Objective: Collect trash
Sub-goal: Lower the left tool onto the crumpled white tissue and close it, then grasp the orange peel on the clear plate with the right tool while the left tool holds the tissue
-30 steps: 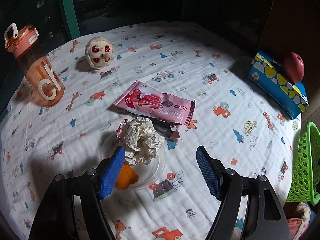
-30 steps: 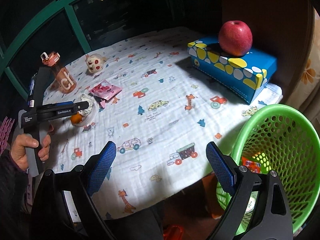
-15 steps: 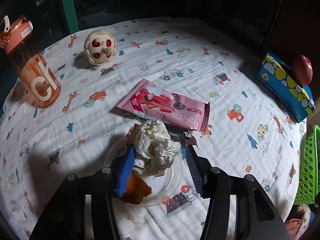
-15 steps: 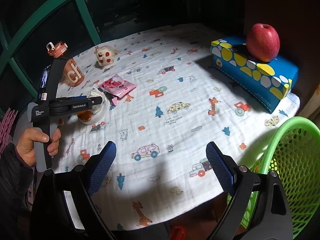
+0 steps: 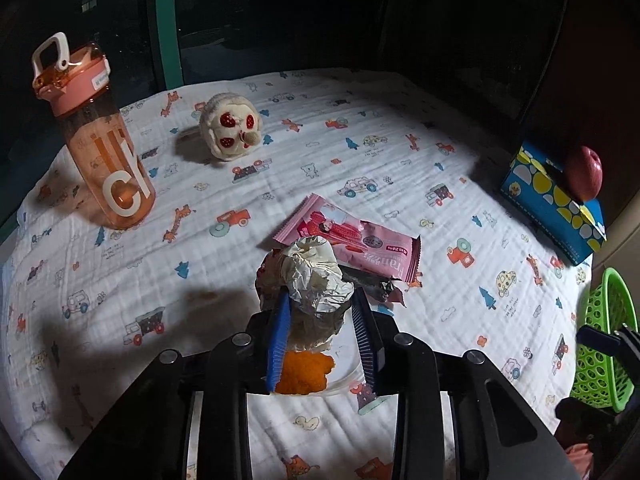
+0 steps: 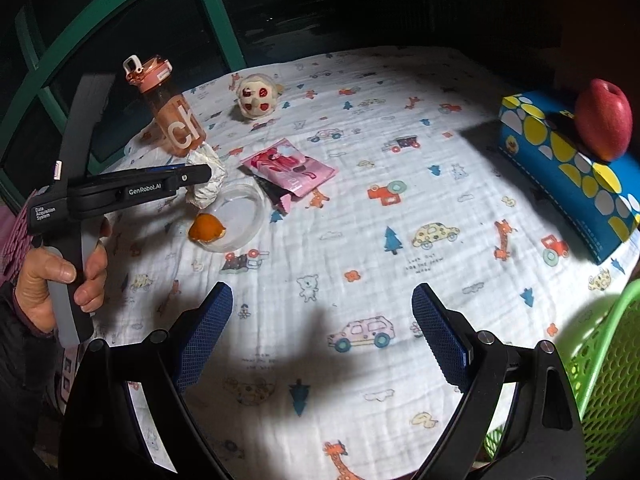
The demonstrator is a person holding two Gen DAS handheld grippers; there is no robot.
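Observation:
My left gripper is shut on a crumpled white paper ball and holds it a little above a clear glass dish. The ball also shows in the right wrist view. An orange peel lies in the dish. A pink snack wrapper and a dark wrapper lie on the cloth just beyond the dish. My right gripper is open and empty over the near part of the table. A green mesh basket stands at the right edge.
An orange water bottle stands at the left. A small plush toy lies at the back. A blue and yellow tissue box with a red apple on it sits at the right.
My left gripper moved forward, closed on the paper ball and lifted it off the dish. My right gripper drifted left away from the basket and stayed open.

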